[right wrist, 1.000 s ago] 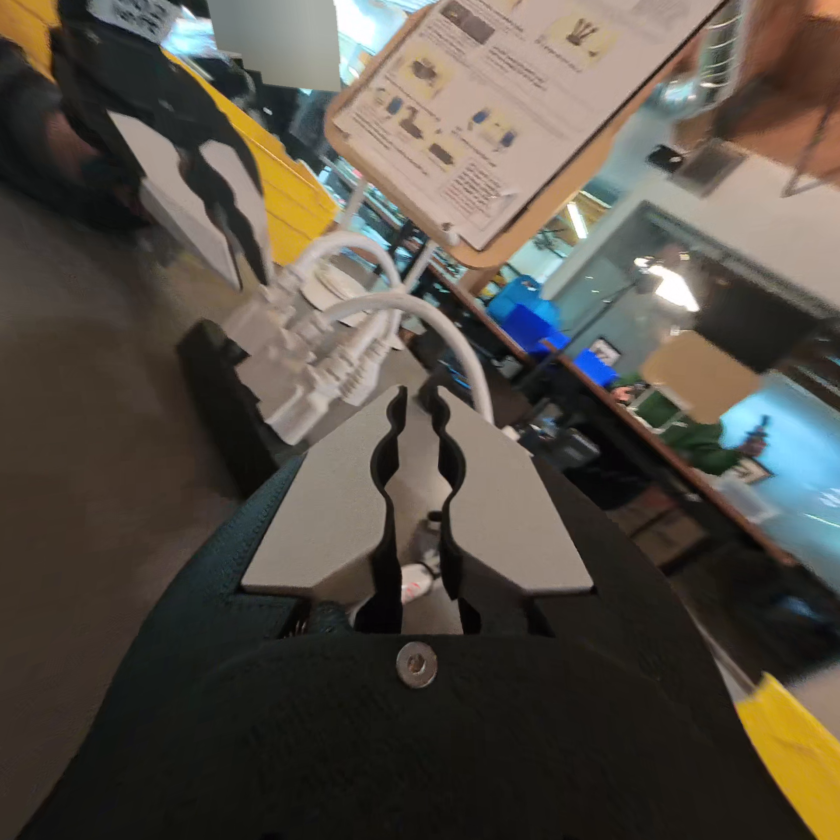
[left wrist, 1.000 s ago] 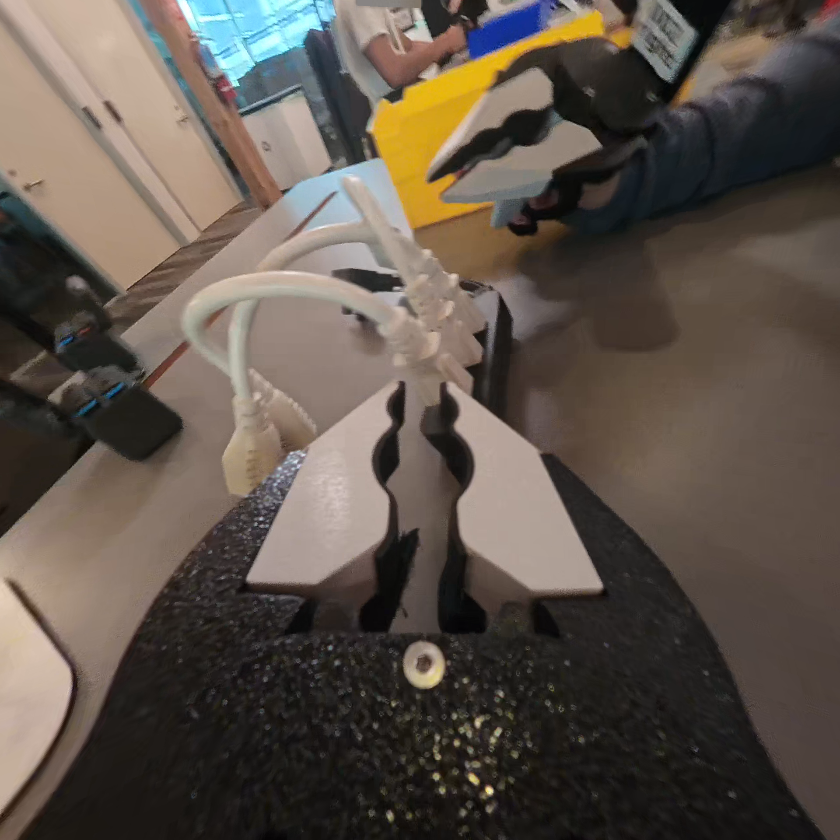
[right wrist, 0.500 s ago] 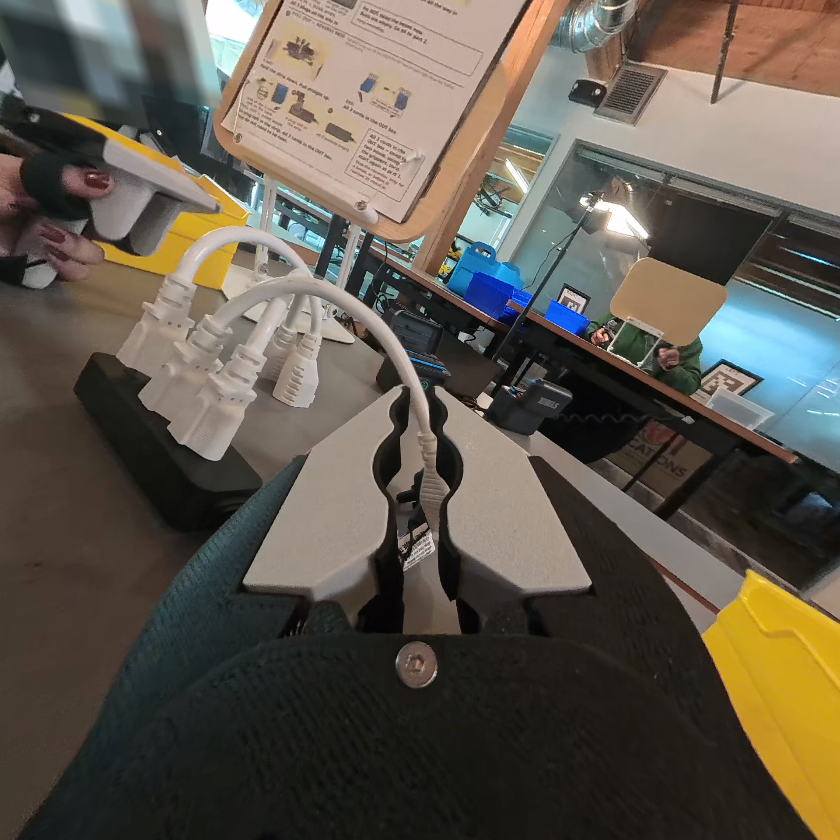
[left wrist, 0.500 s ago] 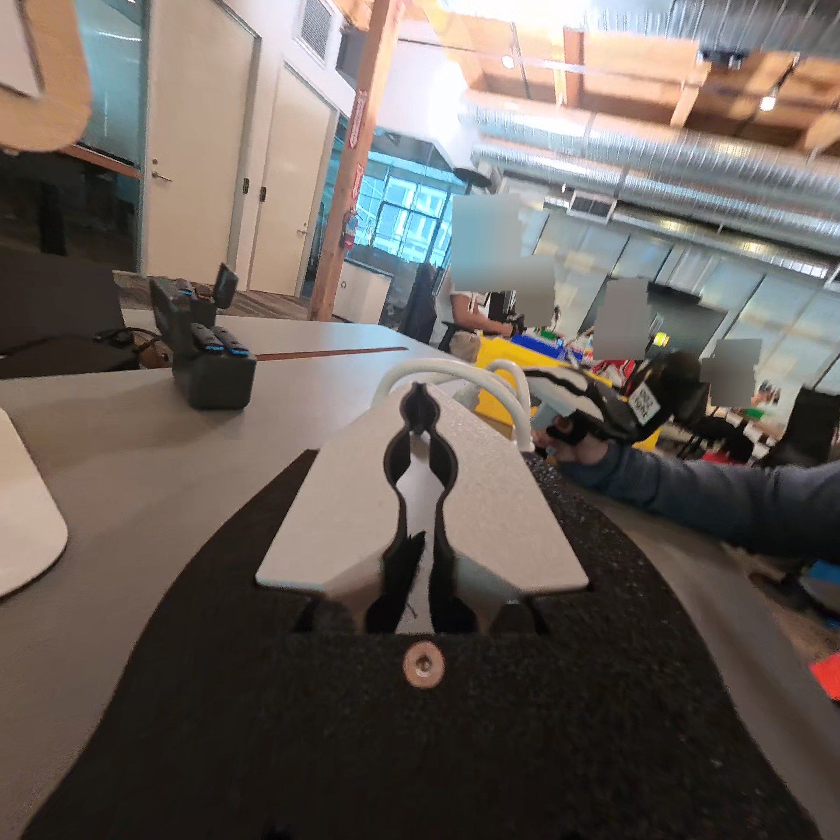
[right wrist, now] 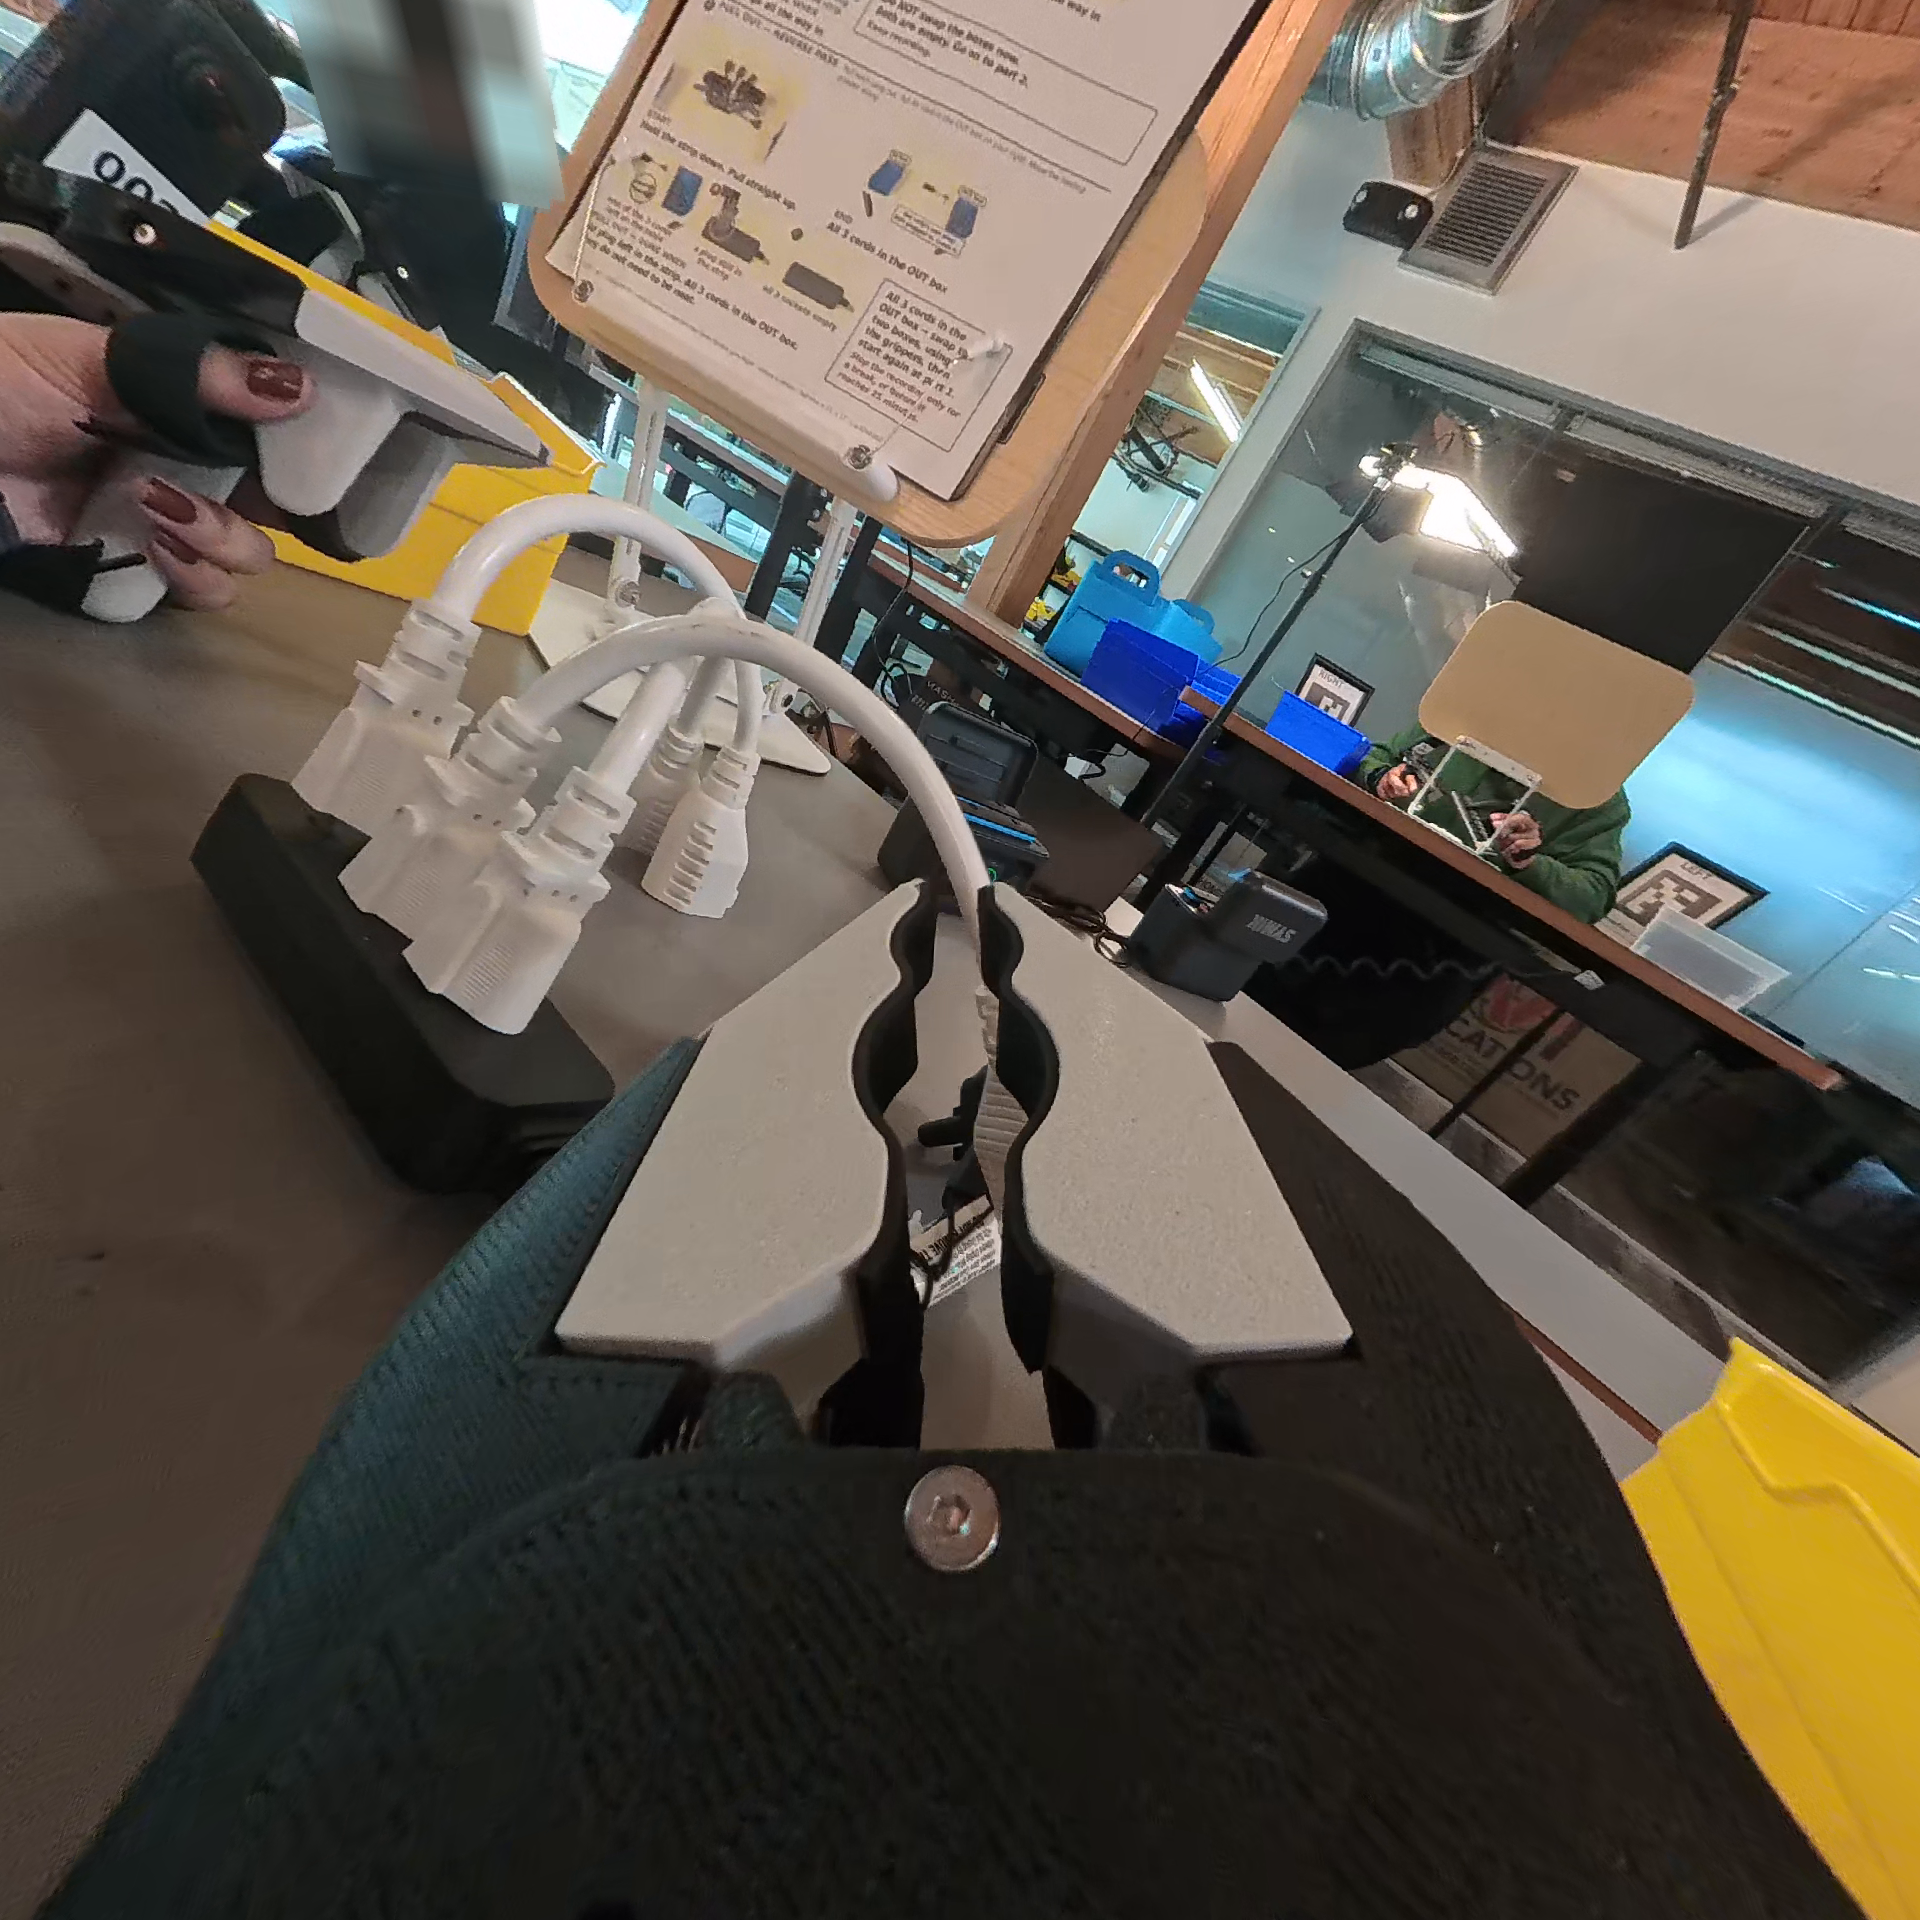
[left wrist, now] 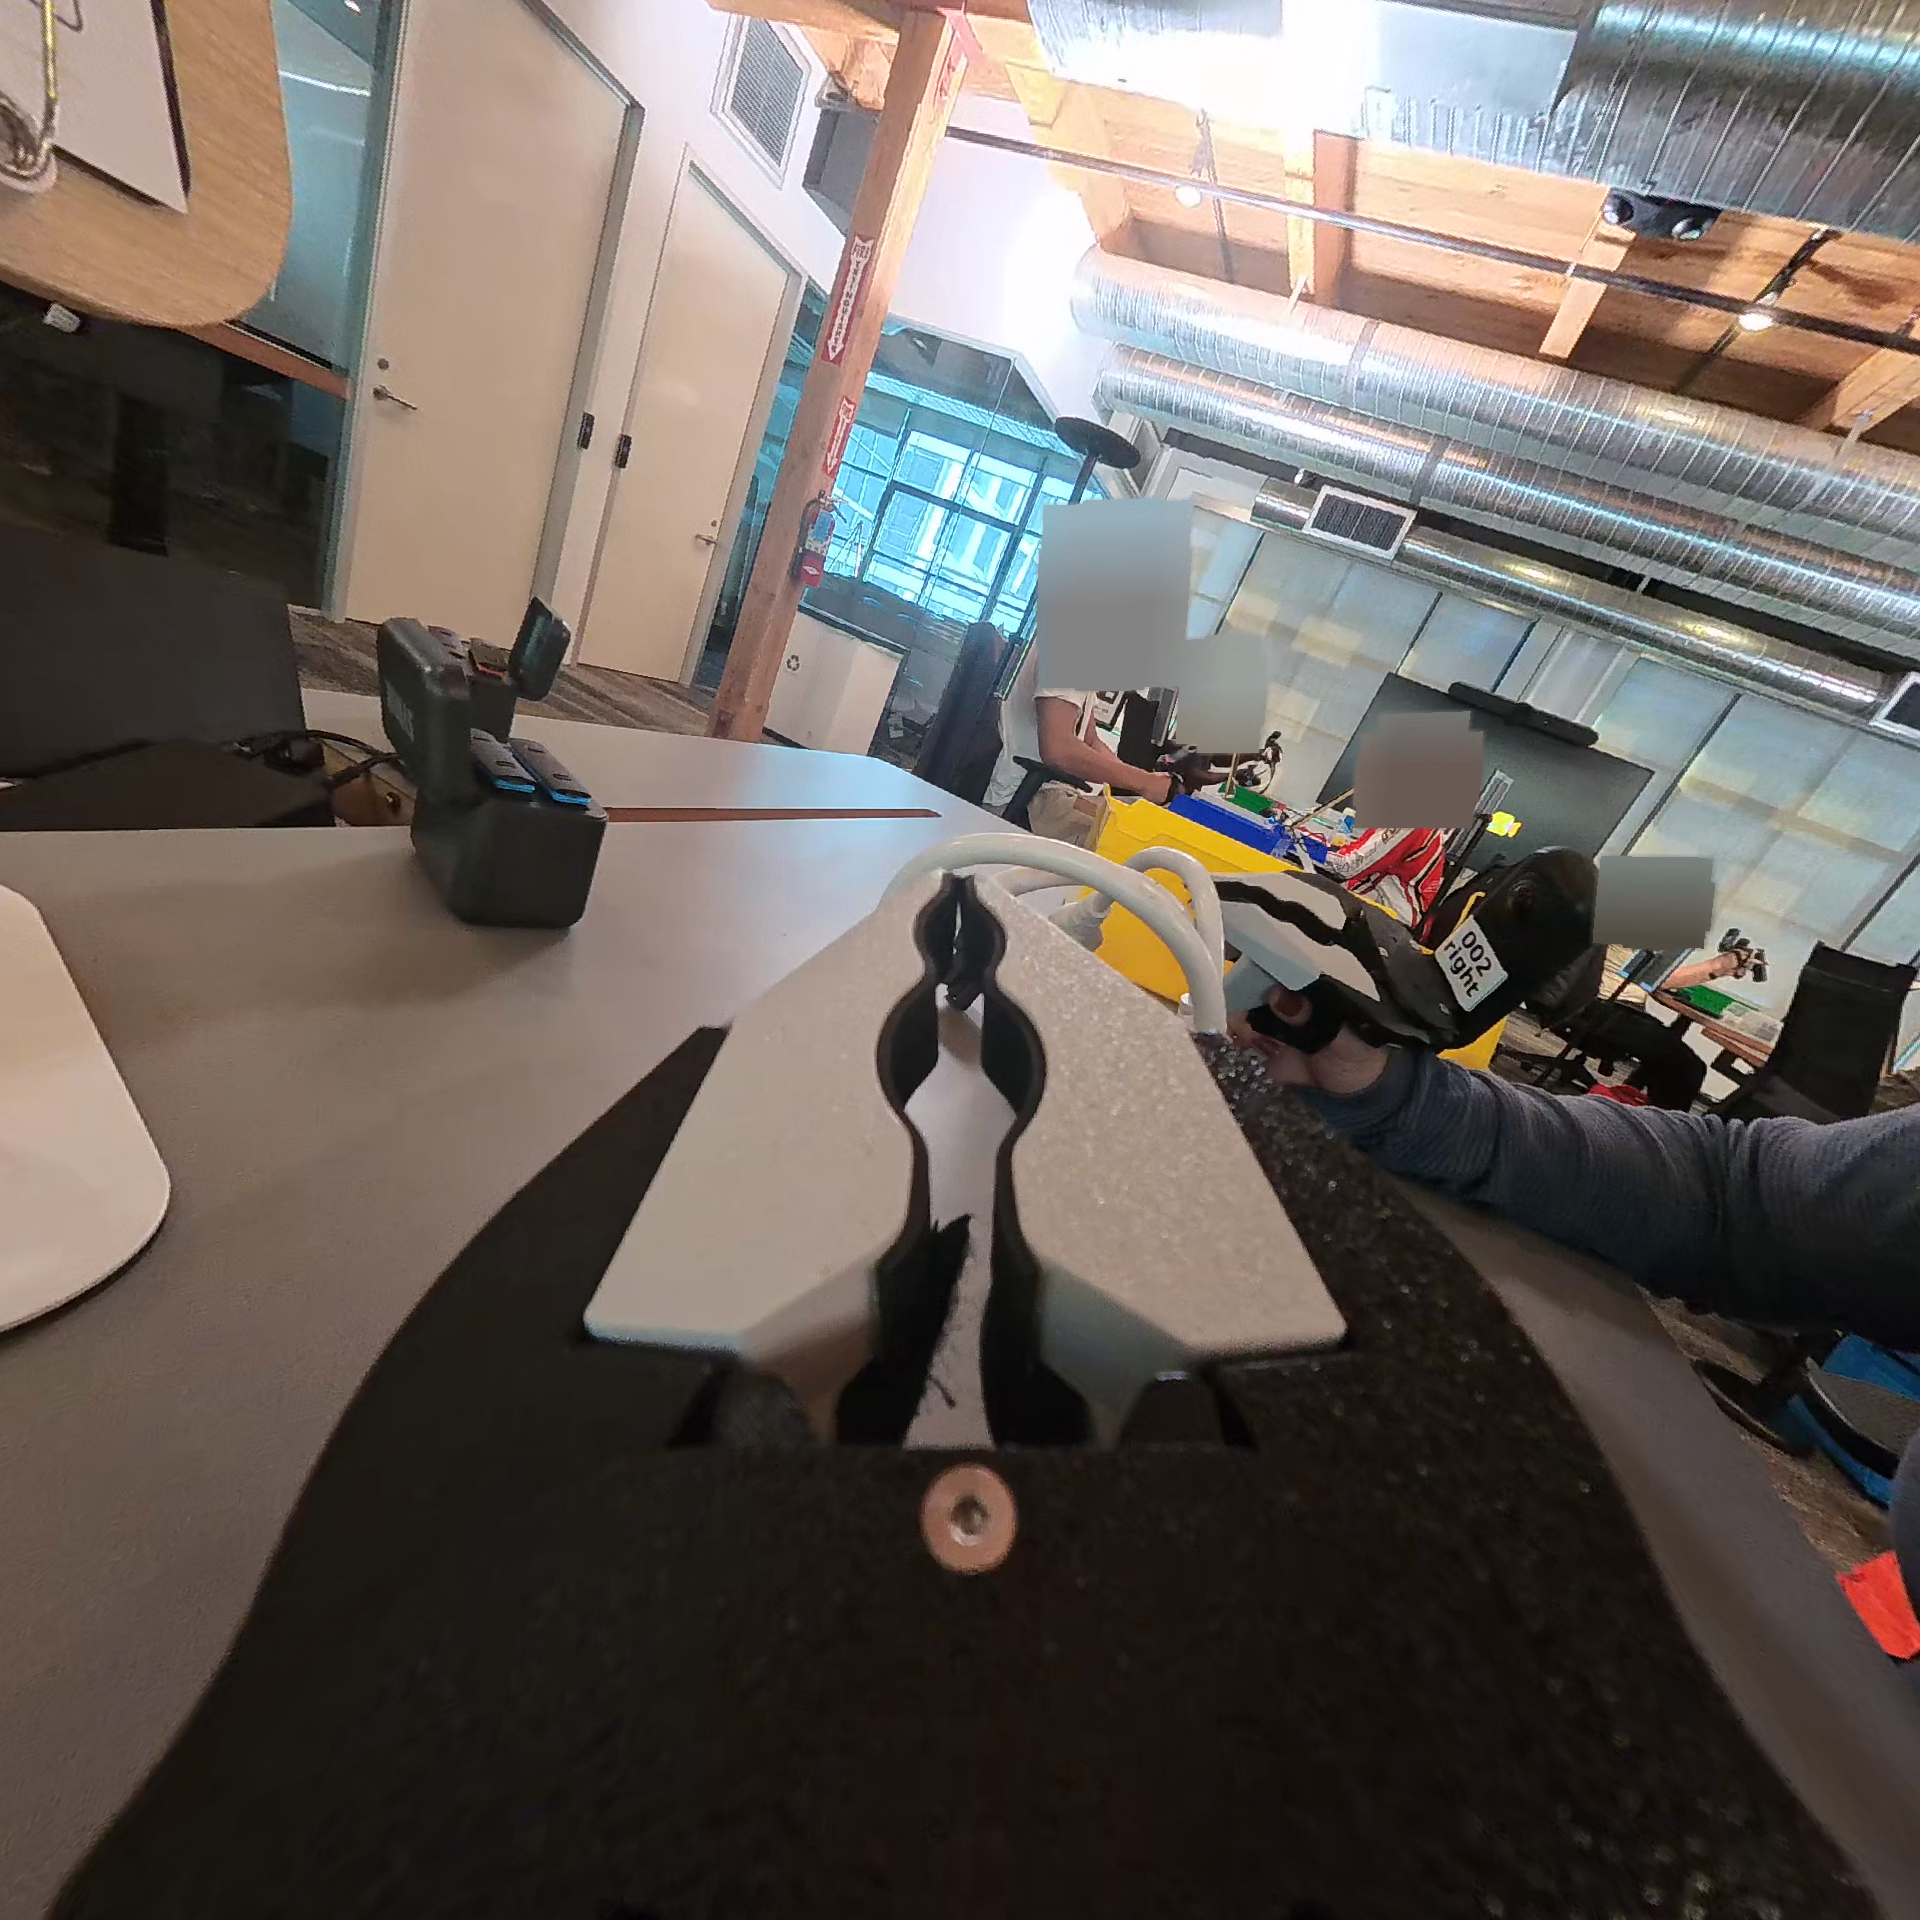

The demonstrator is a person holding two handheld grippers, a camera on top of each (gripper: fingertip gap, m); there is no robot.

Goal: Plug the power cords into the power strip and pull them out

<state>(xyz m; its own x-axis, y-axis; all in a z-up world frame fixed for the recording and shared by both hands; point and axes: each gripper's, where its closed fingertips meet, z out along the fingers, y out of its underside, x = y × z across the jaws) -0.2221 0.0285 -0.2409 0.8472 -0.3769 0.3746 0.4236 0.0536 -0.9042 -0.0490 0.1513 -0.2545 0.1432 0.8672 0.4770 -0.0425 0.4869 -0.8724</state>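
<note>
A black power strip (right wrist: pixel 395 1029) lies on the grey table with three white plugs (right wrist: pixel 447 842) standing in it. Their short white cords (right wrist: pixel 665 644) arch over, and free ends (right wrist: pixel 696 842) rest on the table behind. My right gripper (right wrist: pixel 953 902) is shut, low at the strip's near end. One cord shows through the gap between its fingers; I cannot tell if it touches. My left gripper (left wrist: pixel 958 891) is shut and empty, and in the right wrist view it hovers (right wrist: pixel 416 405) beyond the strip's far end. From the left wrist view only the cord arches (left wrist: pixel 1039 854) show, with the right gripper (left wrist: pixel 1288 930) behind.
A clipboard on a white stand (right wrist: pixel 831 239) rises behind the strip. Its white base plate (left wrist: pixel 52 1122) lies left of my left gripper. Dark battery chargers (left wrist: pixel 488 821) sit on the table. Yellow bins stand beyond the strip (right wrist: pixel 457 520) and at my right gripper's side (right wrist: pixel 1787 1538). Spacing between my two grippers at the tips: around 20 cm.
My left gripper has lifted its view from straight down over the plugs to level along the table. My right gripper has dropped low and settled near the strip's end. All plugs stay in.
</note>
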